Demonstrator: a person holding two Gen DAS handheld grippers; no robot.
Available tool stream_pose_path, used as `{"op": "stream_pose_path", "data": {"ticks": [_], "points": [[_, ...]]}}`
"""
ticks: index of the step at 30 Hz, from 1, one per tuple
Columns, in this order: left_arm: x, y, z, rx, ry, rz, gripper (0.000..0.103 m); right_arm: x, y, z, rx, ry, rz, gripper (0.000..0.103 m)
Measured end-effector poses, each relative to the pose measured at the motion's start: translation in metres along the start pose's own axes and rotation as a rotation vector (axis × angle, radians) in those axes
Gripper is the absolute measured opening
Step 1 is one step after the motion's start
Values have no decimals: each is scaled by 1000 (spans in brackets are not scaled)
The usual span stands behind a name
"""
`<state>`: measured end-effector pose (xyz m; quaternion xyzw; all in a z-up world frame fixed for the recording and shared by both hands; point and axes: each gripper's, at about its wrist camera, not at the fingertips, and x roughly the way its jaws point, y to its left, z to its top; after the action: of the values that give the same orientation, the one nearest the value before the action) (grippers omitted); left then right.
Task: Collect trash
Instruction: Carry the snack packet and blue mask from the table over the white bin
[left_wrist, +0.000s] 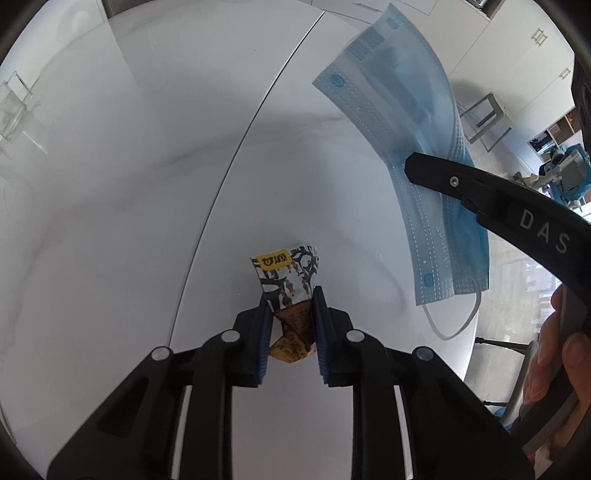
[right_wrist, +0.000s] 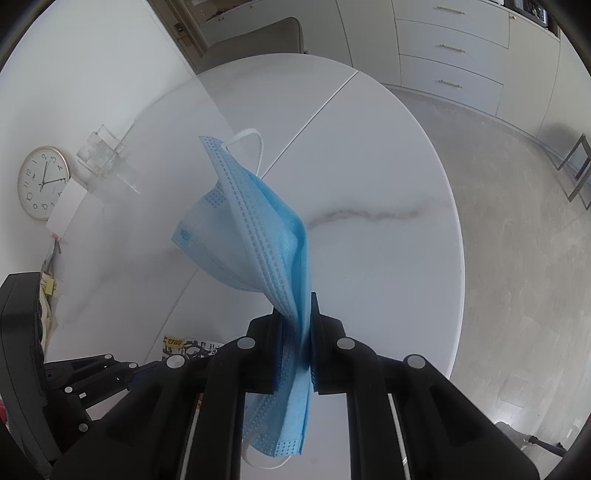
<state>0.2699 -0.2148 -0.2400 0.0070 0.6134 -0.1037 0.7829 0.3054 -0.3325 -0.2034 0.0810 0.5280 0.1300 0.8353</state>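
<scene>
The left gripper (left_wrist: 291, 314) pinched the crumpled printed paper wrapper (left_wrist: 290, 280), long axis pointing away, near the white marble table's (left_wrist: 147, 184) seam; farther right, the right gripper (right_wrist: 297, 325) clamped the hanging blue pleated face mask (right_wrist: 258, 229).

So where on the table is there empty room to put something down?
Most of the white marble table is bare: the half beyond its seam, toward the drawers, and the stretch between the seam and the clear plastic box. It is crowded near you, where the left gripper pinches the printed snack wrapper and the right gripper holds the blue face mask.
</scene>
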Motion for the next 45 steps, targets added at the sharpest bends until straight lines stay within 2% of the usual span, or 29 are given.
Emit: {"op": "stream_pose_path", "data": {"ticks": [6, 8, 14, 21, 27, 29, 36, 41, 45], "points": [[-16, 4, -14, 11, -19, -4, 18, -10, 13, -2, 2, -15, 3, 12], [-21, 8, -10, 20, -29, -4, 18, -18, 18, -7, 2, -26, 7, 12], [-64, 30, -42, 69, -79, 25, 18, -52, 49, -35, 5, -62, 33, 12], [-111, 32, -98, 152, -119, 39, 18, -96, 92, -96, 17, -86, 55, 12], [-139, 28, -147, 186, -129, -3, 18, -132, 112, -164, 84, -100, 67, 14], [-158, 47, -170, 202, -123, -16, 18, -142, 112, -188, 121, -102, 69, 14], [-157, 29, -207, 286, -81, -81, 18, -171, 94, -264, 234, -98, -6, 14], [-152, 0, -217, 345, -75, -95, 18, -180, 50, -312, 349, -89, -116, 15], [-148, -23, -226, 384, -66, -103, 18, -161, 4, -342, 453, -37, -183, 15]]}}
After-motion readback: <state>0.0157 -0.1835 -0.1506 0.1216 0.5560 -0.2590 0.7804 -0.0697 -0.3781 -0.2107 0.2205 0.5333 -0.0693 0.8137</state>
